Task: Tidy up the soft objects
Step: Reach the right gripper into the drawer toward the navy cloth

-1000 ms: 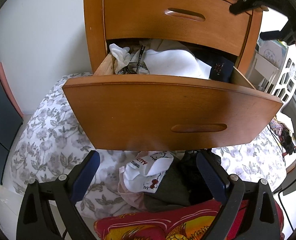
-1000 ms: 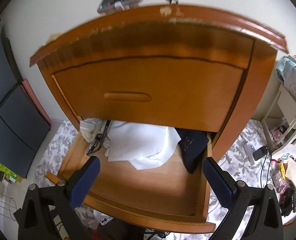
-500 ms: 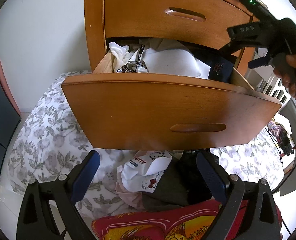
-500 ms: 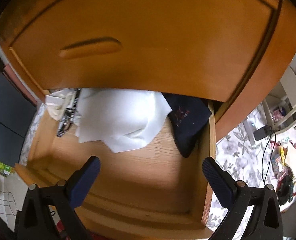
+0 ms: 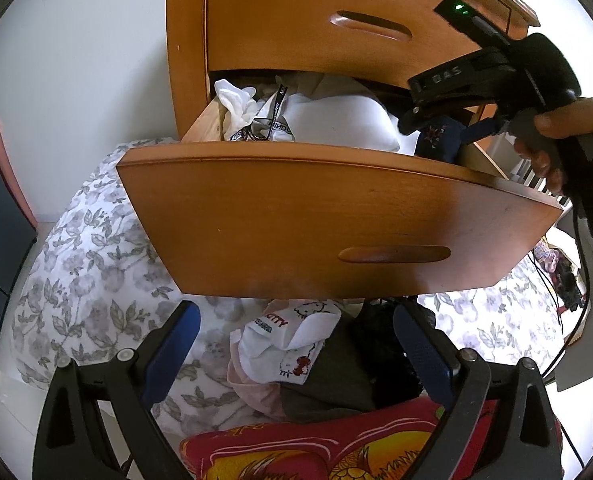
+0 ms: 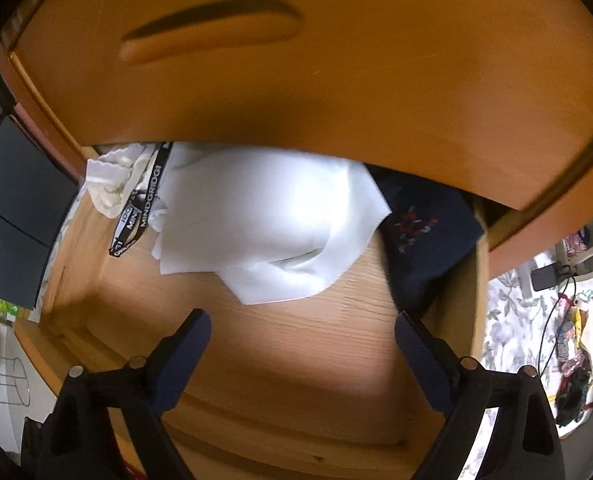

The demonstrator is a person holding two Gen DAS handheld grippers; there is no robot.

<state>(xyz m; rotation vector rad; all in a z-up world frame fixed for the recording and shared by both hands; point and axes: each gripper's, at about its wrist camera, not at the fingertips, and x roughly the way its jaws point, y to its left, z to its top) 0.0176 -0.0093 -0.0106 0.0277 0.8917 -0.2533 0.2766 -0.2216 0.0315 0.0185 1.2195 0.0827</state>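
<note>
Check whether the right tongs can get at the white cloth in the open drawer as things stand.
Probably yes. The right tongs, empty and closing slightly, hang inside the open drawer over bare wood. The white cloth lies just ahead, its front edge uncovered.

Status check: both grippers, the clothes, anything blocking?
Right gripper over open drawer, jaws closing, nothing between them. Left gripper open above clothes pile on the bedding. White cloth and navy garment inside; no obstruction.

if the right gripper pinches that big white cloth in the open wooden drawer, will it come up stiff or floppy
Probably floppy: the big white cloth lies in soft folds with a curled edge, so it should drape and trail. It looks thin, so likely light. It overlaps the black printed strap, which may drag along.
</note>
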